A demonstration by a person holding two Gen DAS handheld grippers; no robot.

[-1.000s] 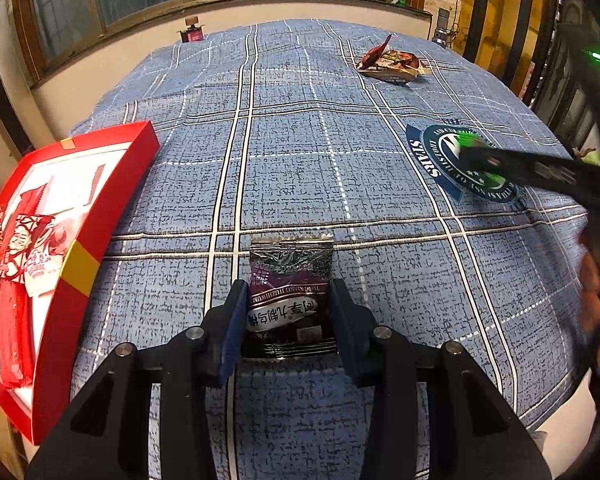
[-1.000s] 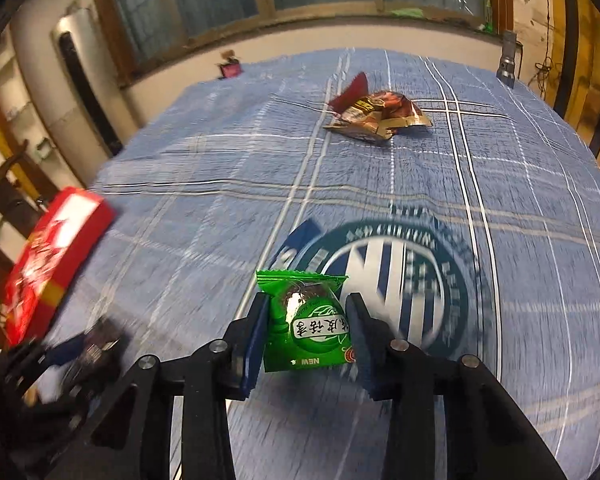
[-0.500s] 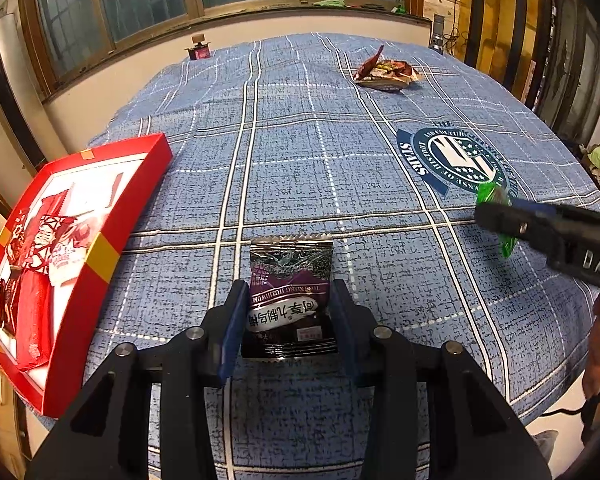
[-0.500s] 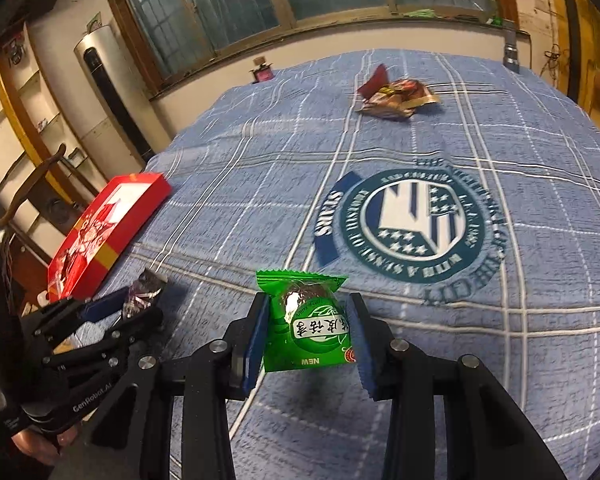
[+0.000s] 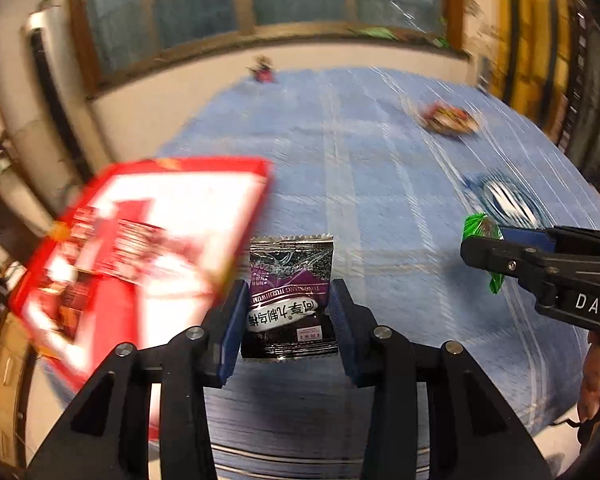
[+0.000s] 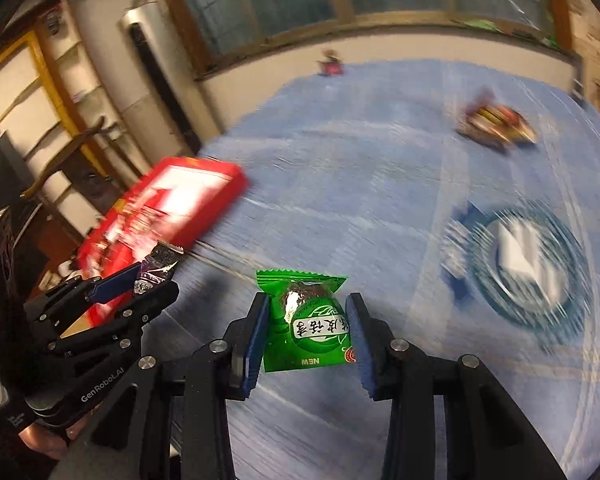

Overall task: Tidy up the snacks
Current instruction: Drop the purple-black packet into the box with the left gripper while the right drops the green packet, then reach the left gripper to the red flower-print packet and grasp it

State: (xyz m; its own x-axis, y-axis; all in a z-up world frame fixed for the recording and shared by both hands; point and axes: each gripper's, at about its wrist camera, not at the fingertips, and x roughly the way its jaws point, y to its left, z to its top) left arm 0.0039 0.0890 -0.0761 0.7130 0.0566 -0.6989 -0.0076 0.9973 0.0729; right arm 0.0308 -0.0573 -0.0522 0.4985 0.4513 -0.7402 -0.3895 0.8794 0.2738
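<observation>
The purple plum packet [image 5: 290,298] sits clamped in the left gripper [image 5: 288,320]; the green plum candy [image 6: 306,326] is clamped in the right gripper [image 6: 308,336]. The red box [image 5: 140,248] lies at 10 o'clock on the blue plaid tablecloth [image 5: 364,184], 1 red snack packet [image 5: 448,118] at 1 o'clock.

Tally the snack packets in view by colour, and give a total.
Purple packet, in left gripper: 1
Green packet, in right gripper: 1
Red-brown packets, heaped and blurred on the cloth: at least 1
Total: at least 3
</observation>
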